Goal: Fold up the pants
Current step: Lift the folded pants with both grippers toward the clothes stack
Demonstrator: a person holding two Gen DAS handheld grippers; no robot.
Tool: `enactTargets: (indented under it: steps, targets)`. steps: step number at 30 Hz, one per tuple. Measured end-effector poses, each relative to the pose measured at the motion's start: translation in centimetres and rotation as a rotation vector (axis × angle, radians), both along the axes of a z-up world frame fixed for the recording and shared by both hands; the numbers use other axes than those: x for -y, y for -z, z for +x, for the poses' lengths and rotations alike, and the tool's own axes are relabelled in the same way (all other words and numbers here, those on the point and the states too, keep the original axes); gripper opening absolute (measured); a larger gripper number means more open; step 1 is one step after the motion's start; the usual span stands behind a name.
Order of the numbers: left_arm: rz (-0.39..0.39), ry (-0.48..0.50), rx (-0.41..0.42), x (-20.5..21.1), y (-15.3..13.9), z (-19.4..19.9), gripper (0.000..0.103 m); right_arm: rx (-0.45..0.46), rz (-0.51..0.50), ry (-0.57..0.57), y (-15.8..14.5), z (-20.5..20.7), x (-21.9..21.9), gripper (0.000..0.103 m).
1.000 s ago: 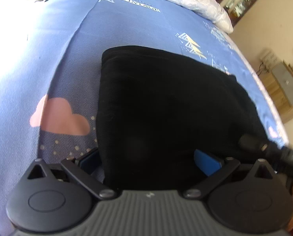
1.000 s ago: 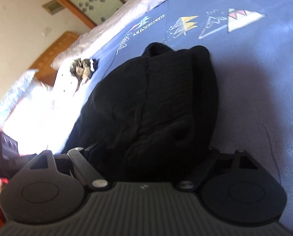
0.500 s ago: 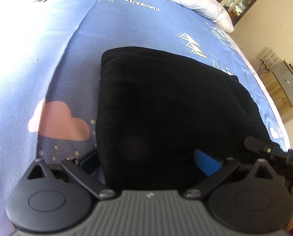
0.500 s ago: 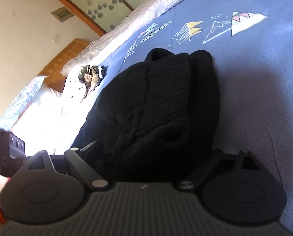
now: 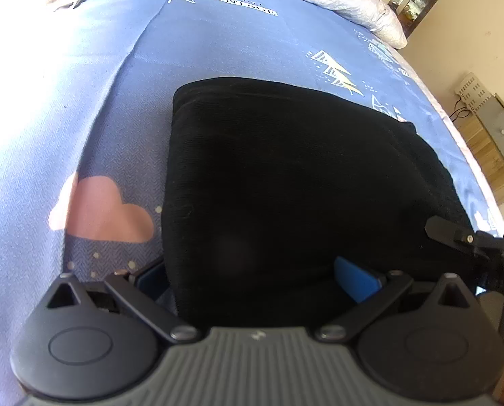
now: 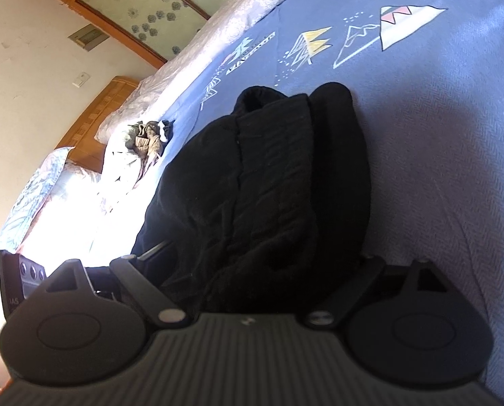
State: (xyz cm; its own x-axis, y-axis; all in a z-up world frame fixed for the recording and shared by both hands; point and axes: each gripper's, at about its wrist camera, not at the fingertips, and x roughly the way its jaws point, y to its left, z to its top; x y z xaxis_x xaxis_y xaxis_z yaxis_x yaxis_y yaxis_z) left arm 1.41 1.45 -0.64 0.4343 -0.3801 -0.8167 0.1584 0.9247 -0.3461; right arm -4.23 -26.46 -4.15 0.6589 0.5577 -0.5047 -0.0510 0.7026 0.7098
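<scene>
Black pants (image 5: 285, 182) lie folded into a thick bundle on a blue patterned bedsheet (image 5: 218, 40), filling the centre of both wrist views. At the bottom of the left view, the left gripper (image 5: 255, 280) spreads its blue pads wide, the near edge of the pants between them. At the bottom of the right view, the right gripper (image 6: 252, 270) also straddles the bundle, its fingertips hidden in dark cloth, so its grip cannot be judged; crumpled clothing (image 6: 148, 135) sits left of centre.

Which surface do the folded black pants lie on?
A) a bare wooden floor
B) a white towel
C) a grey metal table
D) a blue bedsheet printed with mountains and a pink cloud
D: the folded black pants rest on the blue printed bedsheet, beside its pink cloud print.
</scene>
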Motion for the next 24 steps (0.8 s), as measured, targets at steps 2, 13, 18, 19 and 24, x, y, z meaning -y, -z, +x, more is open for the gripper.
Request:
enactTargets:
  steps: [2, 13, 18, 19, 24]
  targets:
    - [0.012, -0.005, -0.001, 0.3, 0.0, 0.1, 0.103, -0.02, -0.023, 0.024, -0.1, -0.1, -0.1, 0.082]
    - [-0.067, -0.014, -0.013, 0.6, -3.0, 0.4, 0.035, -0.036, 0.024, 0.05, -3.2, -0.7, -1.0, 0.038]
    - [-0.208, -0.03, 0.077, -2.0, -7.8, 0.8, 0.027, 0.107, -0.038, -0.06, -9.6, 0.7, -4.4, 0.037]
    - [-0.225, -0.044, 0.11, -2.9, -9.1, 1.1, 0.026, 0.137, -0.042, -0.09, -10.9, 1.5, -5.2, 0.037]
    - [-0.3, -0.152, 0.267, -9.9, -16.1, 5.1, 0.026, 0.308, -0.027, -0.215, -18.4, 8.7, -10.9, 0.037]
